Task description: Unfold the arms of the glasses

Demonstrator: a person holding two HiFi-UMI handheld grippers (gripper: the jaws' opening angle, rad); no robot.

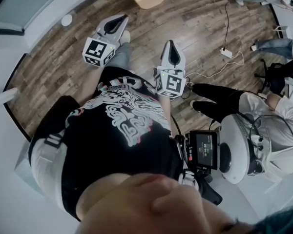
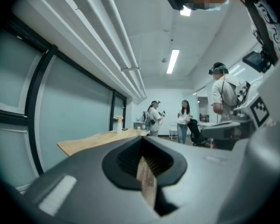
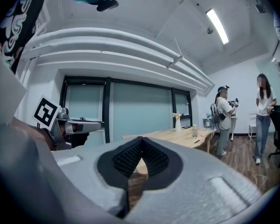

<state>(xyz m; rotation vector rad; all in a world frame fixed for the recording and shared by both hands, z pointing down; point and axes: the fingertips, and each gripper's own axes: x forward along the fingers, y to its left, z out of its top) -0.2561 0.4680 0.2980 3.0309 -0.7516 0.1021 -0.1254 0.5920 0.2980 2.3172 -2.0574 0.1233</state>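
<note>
- Plainly, the unfolding has not begun: no glasses show in any view, so I cannot say where they lie.
- Left gripper (image 2: 142,144): its jaws are pressed together at the tips with nothing pinched between them. Only the wooden table (image 2: 98,141) shows beyond them at centre left of its view.
- Right gripper (image 3: 140,143): its jaws also meet at the tips and hold nothing. It points toward the same table, where a vase (image 3: 177,123) and a bottle (image 3: 194,131) stand right of centre.
- In the head view both grippers sit in the upper middle, held out above the plank floor (image 1: 53,67) and well apart from the table edge at the top.
- Judged step: getting ready, before any approach.
- Next move, as I judge it: find the glasses, bring both grippers to them, and part the jaws so one can steady the frame while the other takes an arm.
</note>
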